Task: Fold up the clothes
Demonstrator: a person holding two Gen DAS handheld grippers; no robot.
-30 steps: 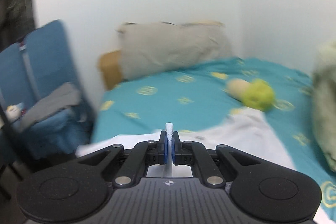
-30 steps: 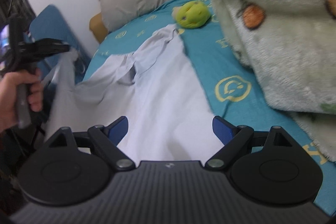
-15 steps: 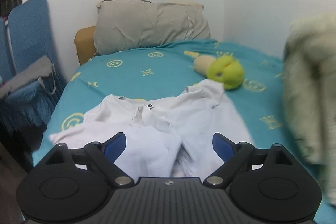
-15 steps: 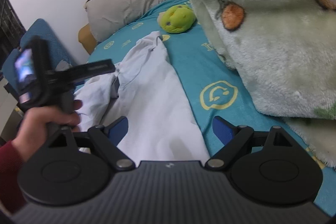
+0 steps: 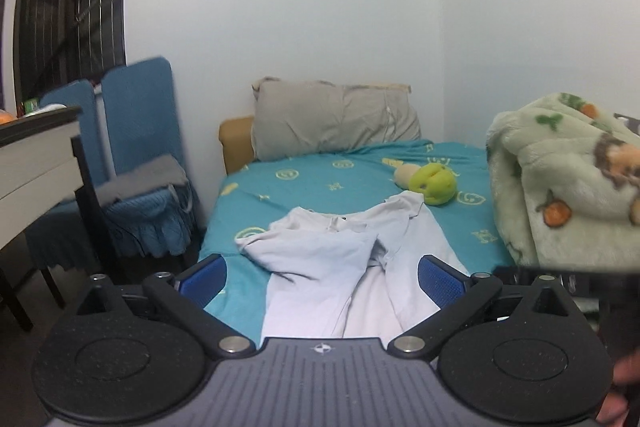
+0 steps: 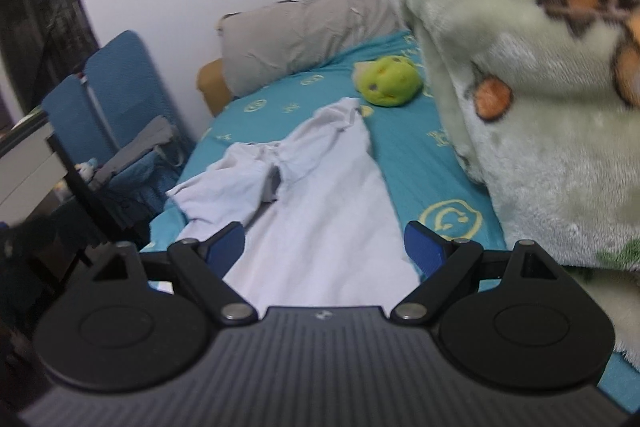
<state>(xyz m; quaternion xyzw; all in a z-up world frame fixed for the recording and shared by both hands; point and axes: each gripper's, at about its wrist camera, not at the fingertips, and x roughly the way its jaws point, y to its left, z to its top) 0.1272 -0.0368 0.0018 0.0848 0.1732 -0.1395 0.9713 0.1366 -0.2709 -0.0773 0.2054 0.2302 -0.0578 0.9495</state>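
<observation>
Released since a second ago, white trousers point(image 5: 340, 267) lie folded on the bed point(image 5: 312, 183); left gripper point(image 5: 322, 277) still spreading, right gripper point(image 6: 324, 247) apart, both empty.

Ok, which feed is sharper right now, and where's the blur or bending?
Left wrist view: sharper, white garment crisp, blue chairs smeared, window frame bowed by the fisheye. Right wrist view: softer, fleece blanket blurred up close, green plush toy readable.

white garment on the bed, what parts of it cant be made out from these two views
- Left wrist view: near end of the white garment is hidden behind the left gripper, whose jaws are opening, nothing between them.
- Right wrist view: its near end is hidden behind the right gripper.
- Both views: underside hidden against the bed sheet.
</observation>
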